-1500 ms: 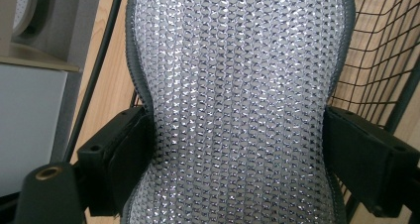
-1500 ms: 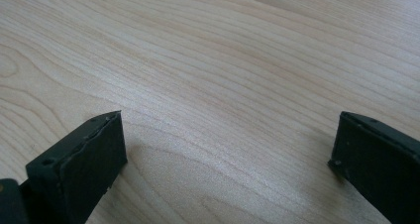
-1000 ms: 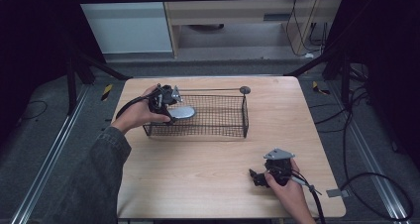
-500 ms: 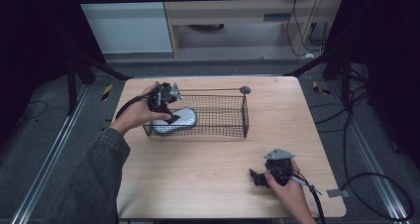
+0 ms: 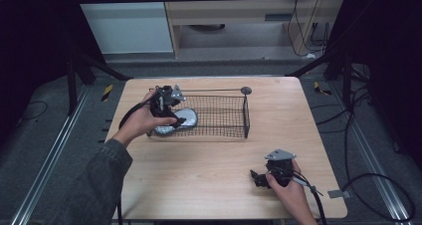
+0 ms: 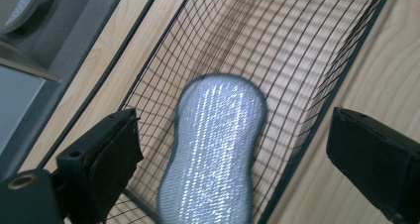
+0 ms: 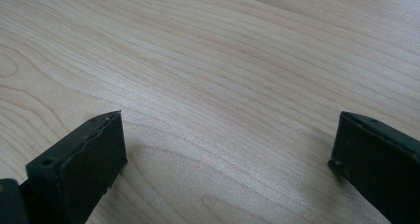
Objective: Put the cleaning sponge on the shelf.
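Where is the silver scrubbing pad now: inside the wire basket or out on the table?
Inside: the silver scrubbing pad lies flat on the floor of the wire basket.

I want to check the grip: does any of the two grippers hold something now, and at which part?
Nothing is held. The left gripper has open jaws above the silver sponge, which lies free in the wire basket. The right gripper is open over the bare table.

One wire basket (image 5: 219, 116) stands on one wooden surface (image 5: 199, 180). One silver sponge (image 5: 175, 122) lies in it. Two claws: left claw (image 5: 180, 119), right claw (image 5: 257, 178).
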